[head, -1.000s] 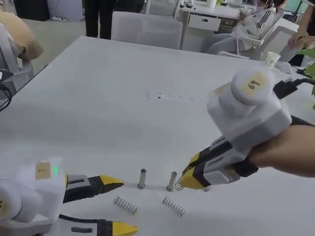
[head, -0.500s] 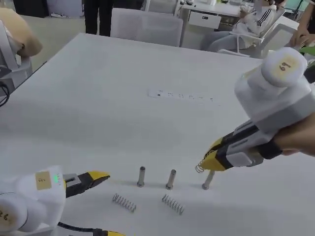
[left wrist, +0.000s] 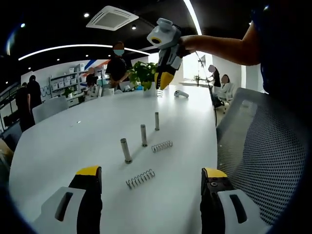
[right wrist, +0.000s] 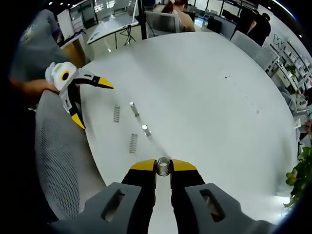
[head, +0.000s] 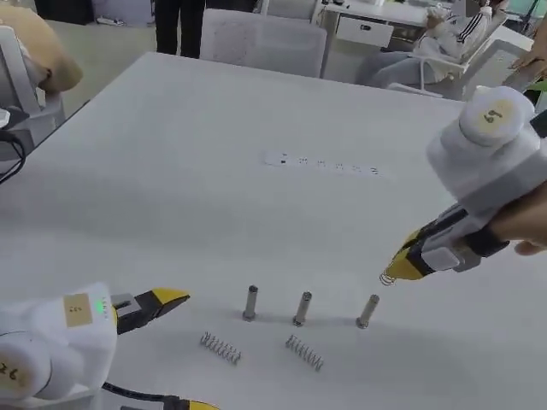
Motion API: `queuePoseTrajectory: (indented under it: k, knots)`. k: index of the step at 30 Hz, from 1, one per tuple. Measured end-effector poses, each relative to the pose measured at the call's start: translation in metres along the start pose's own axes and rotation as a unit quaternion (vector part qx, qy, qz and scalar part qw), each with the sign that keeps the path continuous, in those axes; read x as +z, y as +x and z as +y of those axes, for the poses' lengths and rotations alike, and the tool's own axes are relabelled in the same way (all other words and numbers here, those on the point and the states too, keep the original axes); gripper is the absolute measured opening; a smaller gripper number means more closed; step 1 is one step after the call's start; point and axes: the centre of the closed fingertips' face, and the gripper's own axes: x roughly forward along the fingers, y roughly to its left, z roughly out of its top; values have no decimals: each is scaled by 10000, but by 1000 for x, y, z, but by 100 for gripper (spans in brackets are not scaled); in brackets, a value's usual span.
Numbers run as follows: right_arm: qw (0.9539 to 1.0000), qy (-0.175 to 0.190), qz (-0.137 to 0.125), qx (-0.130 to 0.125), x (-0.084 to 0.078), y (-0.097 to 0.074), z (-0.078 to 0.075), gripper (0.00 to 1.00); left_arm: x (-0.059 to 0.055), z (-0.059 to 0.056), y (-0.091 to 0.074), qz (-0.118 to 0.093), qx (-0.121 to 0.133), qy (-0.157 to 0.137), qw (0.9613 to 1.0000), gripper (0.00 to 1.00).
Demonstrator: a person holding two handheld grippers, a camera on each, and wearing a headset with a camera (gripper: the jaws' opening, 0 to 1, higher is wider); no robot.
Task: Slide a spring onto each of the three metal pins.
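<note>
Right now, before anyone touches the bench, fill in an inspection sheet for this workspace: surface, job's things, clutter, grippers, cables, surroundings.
Surface: white table, with what looks like a row of sockets set in it.
Job's things: three metal pins upright in a row, none with a spring on it; two springs lying in front of them; third spring held off the table.
Clutter: small white object at the far end.
Grippers: right gripper shut on the third spring; left gripper open, holding nothing.
Cables: dark cable by the left gripper.
Surroundings: mesh chair, plant, seated people.
</note>
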Motion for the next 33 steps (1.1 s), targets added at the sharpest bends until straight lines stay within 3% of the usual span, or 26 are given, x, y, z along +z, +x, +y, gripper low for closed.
queuePoseTrajectory:
  k: [11, 33]
  knots:
    - [9995, 44, 319, 38, -11, 27, -7, 8, 2, 1, -2, -33, 24, -17, 10000, 80]
    - [9988, 185, 438, 88, -20, 49, -11, 8, 4, 2, -5, -92, 36, -75, 9999, 78]
